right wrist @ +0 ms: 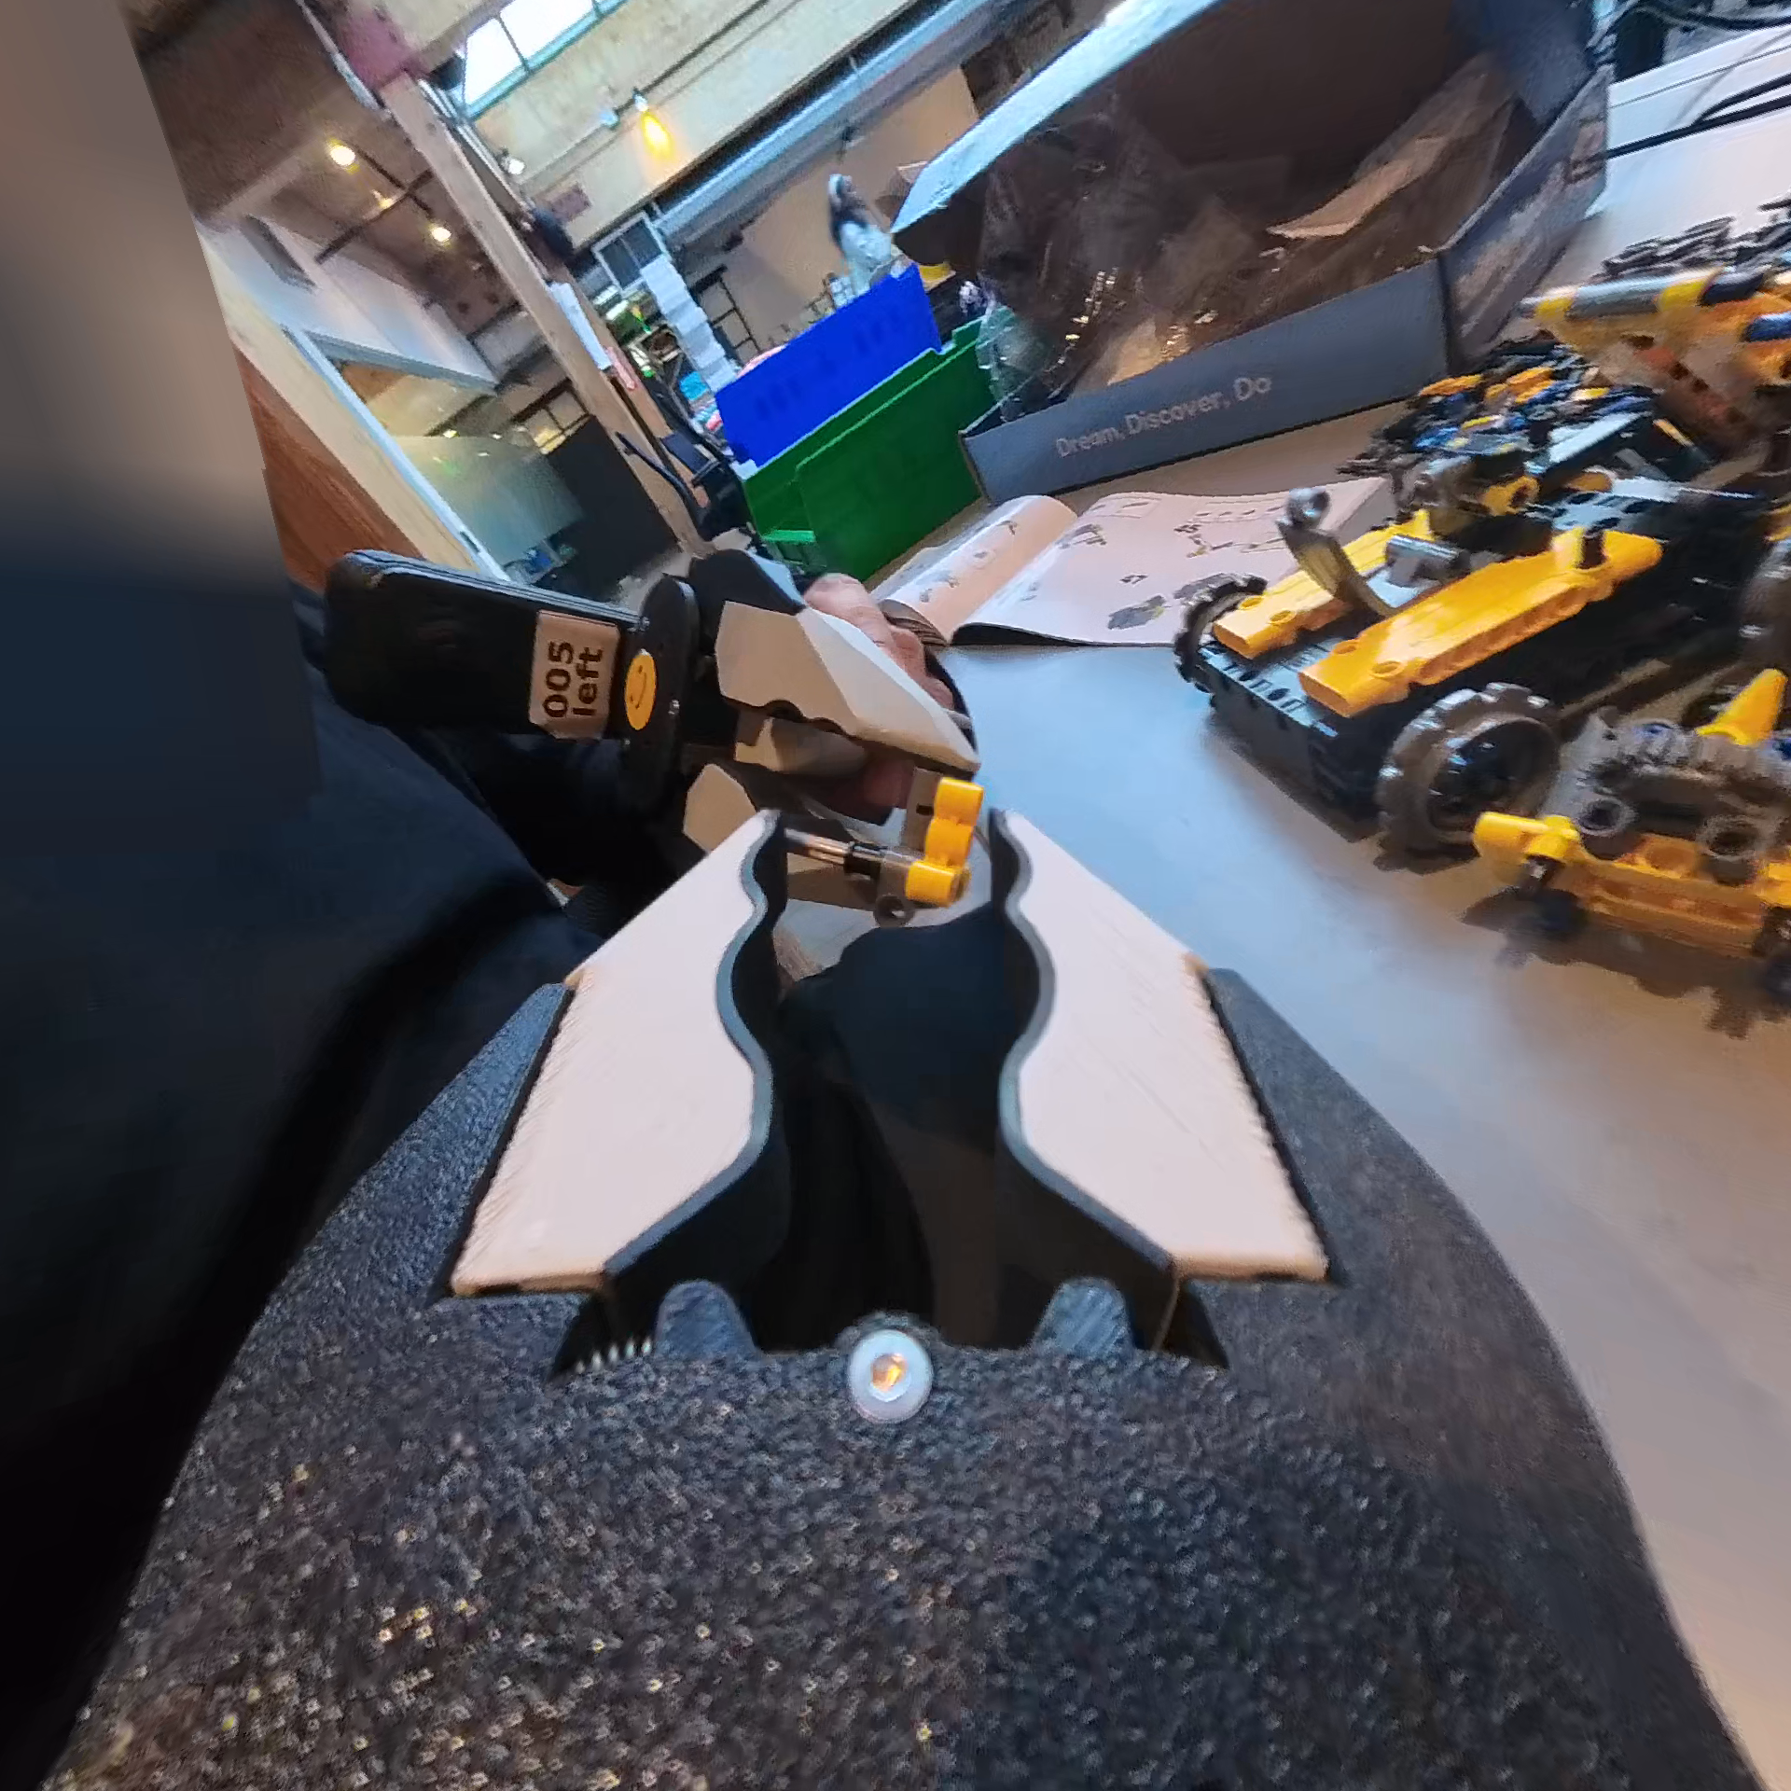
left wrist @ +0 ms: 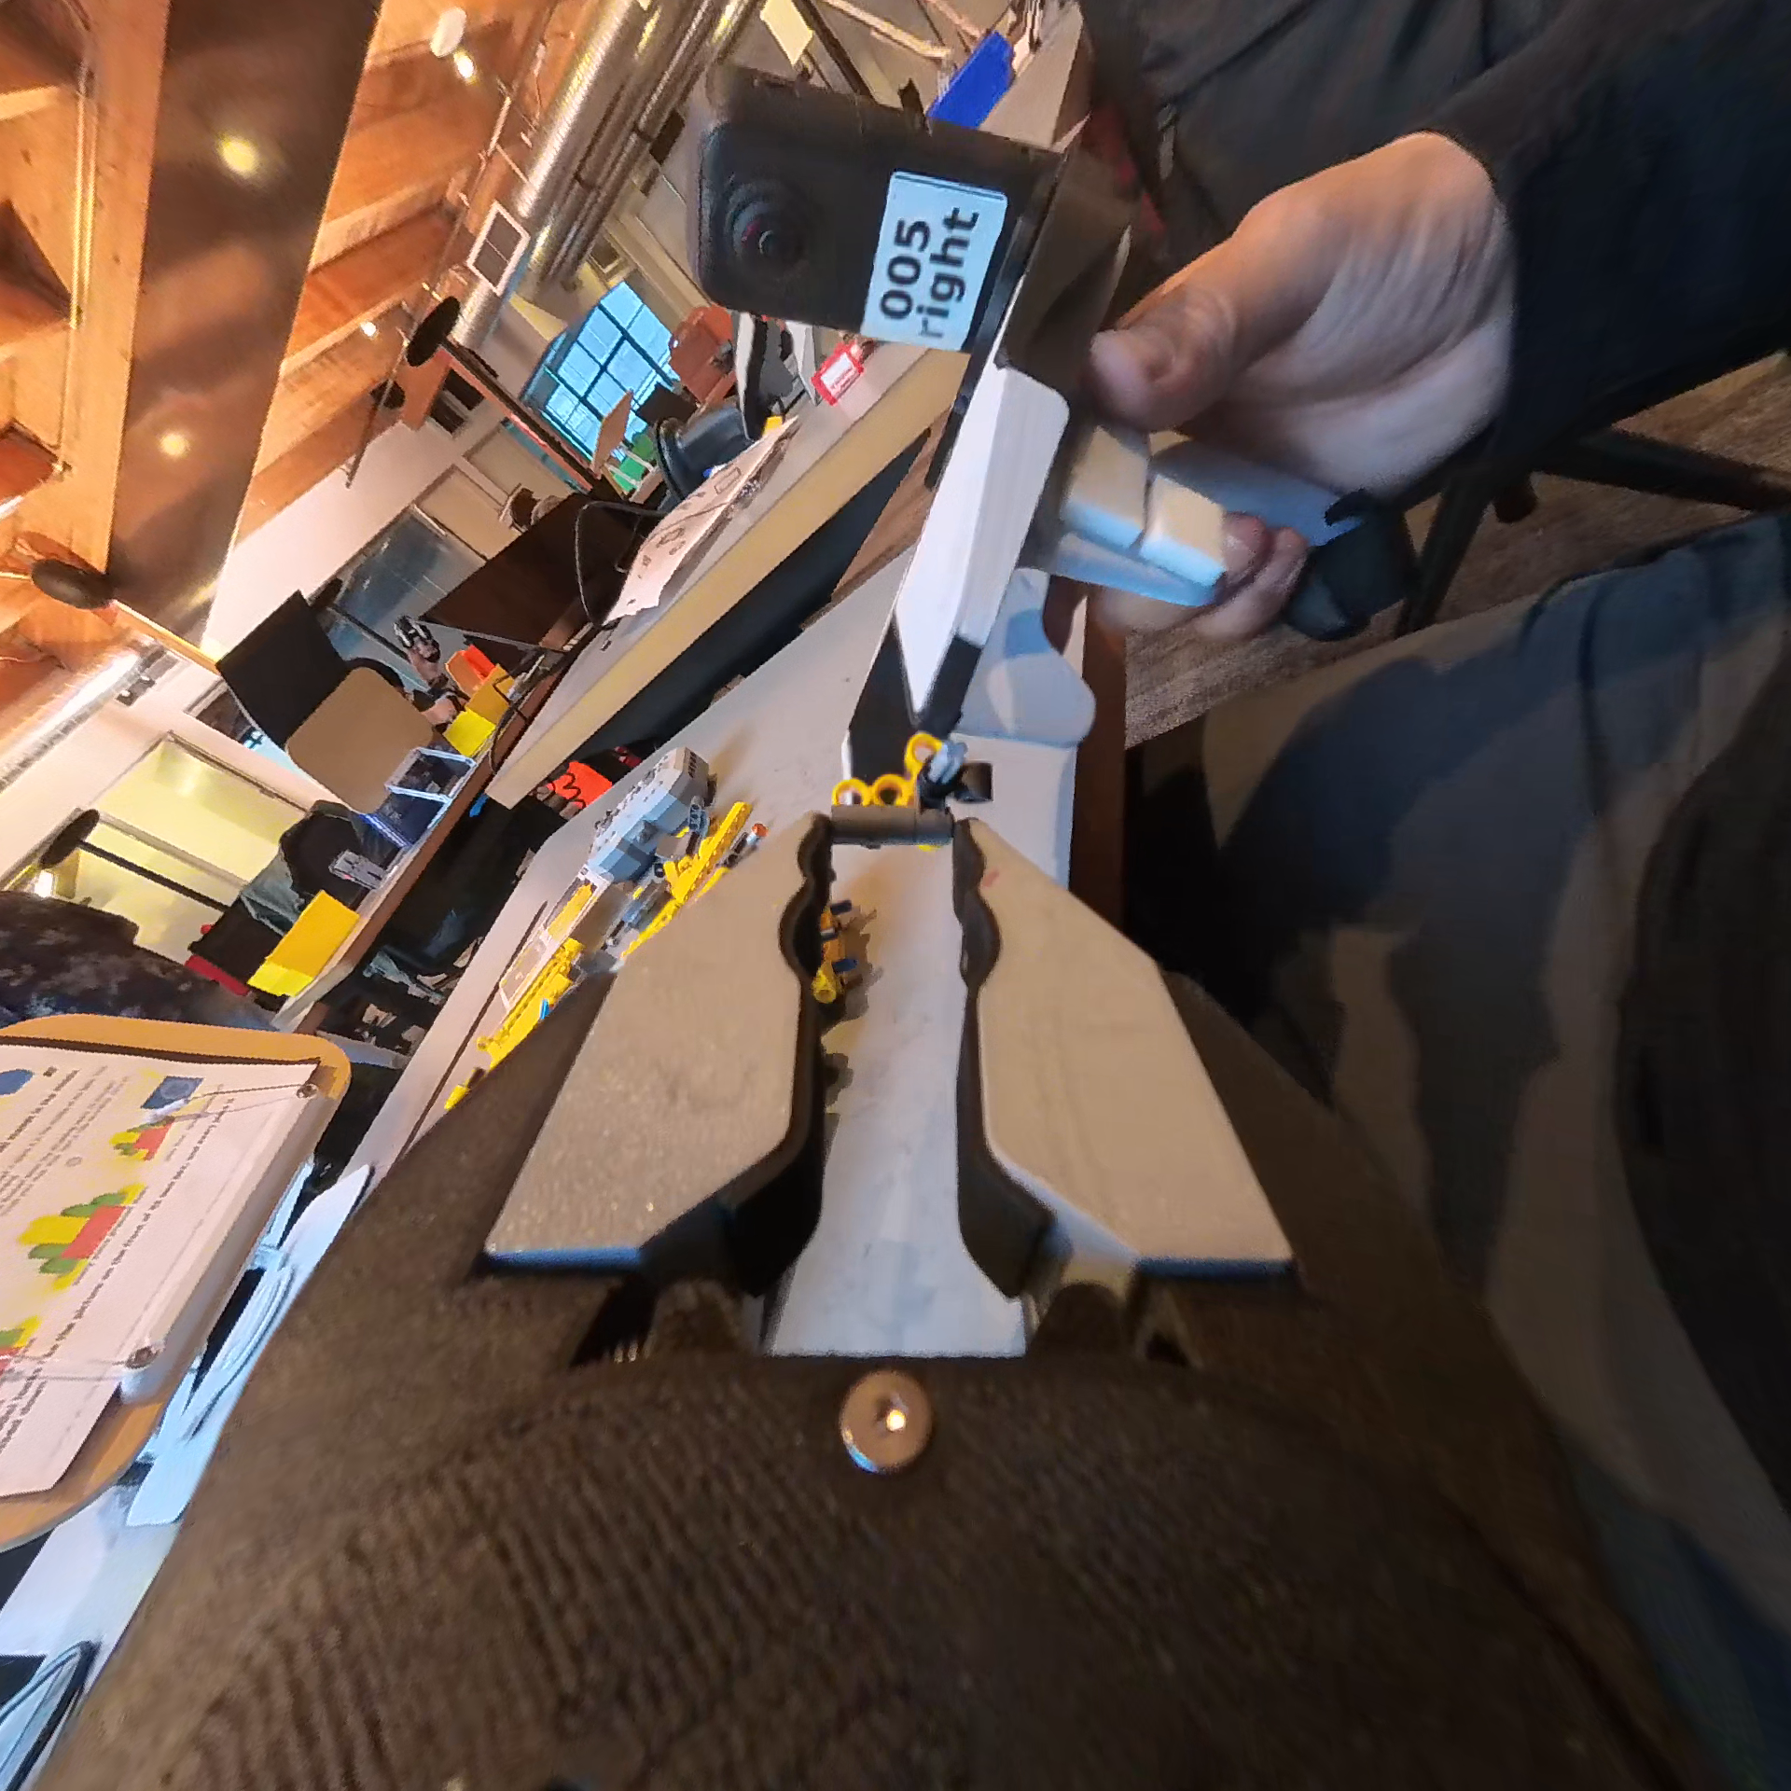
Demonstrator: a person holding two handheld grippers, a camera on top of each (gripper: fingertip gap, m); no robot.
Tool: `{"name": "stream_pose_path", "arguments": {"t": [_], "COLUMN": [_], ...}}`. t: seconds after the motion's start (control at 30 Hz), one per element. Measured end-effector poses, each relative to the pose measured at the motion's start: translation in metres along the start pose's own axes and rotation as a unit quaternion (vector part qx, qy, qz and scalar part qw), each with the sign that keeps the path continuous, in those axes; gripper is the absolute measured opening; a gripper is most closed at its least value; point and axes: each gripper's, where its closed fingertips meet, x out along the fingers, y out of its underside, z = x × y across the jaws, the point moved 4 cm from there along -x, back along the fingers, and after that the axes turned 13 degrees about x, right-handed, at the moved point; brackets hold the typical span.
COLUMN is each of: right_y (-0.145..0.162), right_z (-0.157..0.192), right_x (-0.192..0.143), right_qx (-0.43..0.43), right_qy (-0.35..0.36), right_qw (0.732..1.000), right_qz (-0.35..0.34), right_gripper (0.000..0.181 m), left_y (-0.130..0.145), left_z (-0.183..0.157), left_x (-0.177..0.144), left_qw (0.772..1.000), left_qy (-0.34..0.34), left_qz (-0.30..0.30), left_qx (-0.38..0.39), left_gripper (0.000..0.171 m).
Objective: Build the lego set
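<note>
In the left wrist view my left gripper [left wrist: 892, 829] is shut on a short grey cylinder piece [left wrist: 887, 826] held crosswise between its tips. Yellow connectors [left wrist: 877, 790] hang on it just beyond. My right gripper [left wrist: 945, 766], held by a hand [left wrist: 1337, 320], comes down from above and meets that small assembly. In the right wrist view my right gripper [right wrist: 890, 833] has the grey axle and yellow connectors [right wrist: 945, 833] spanning its tips. The left gripper [right wrist: 959, 761] touches the same assembly from the upper left. Both grippers hold it above the table's near edge.
A yellow and black brick vehicle [right wrist: 1454, 640] stands on the grey table [right wrist: 1357, 1066] to the right, beside another yellow part-build [right wrist: 1648, 872]. An open booklet [right wrist: 1115, 562] and an open box [right wrist: 1260, 242] lie behind. A board with a printed sheet [left wrist: 126, 1211] sits at the left. Left and right tips are no more than a few centimetres apart.
</note>
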Motion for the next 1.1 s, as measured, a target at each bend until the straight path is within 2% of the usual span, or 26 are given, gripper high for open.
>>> {"name": "stream_pose_path", "arguments": {"t": [0.1,0.33,0.6,0.87,1.1], "right_y": [-0.002,-0.012,-0.015,-0.014,-0.007], "right_z": [0.002,-0.001,-0.006,-0.005,-0.009], "right_x": [0.002,0.004,0.007,0.001,0.010], "right_qx": [0.000,0.023,0.030,0.019,0.021], "right_qy": [-0.008,-0.013,-0.007,-0.003,0.001], "right_qw": [1.000,1.000,0.999,1.000,1.000], "right_qz": [0.001,-0.014,-0.019,-0.005,0.000], "right_gripper": [0.037,0.011,0.035,0.048,0.043], "left_y": [-0.002,-0.002,0.001,0.011,0.004], "left_z": [0.001,0.006,0.008,0.009,0.003], "left_x": [-0.001,-0.007,-0.008,-0.003,-0.001], "left_qw": [1.000,1.000,1.000,1.000,1.000], "left_qy": [-0.004,-0.016,-0.022,-0.015,-0.006], "left_qz": [-0.003,-0.003,0.006,0.021,0.008], "left_qx": [0.001,0.016,0.015,-0.015,-0.014], "left_gripper": [0.024,0.024,0.024,0.024,0.024]}}
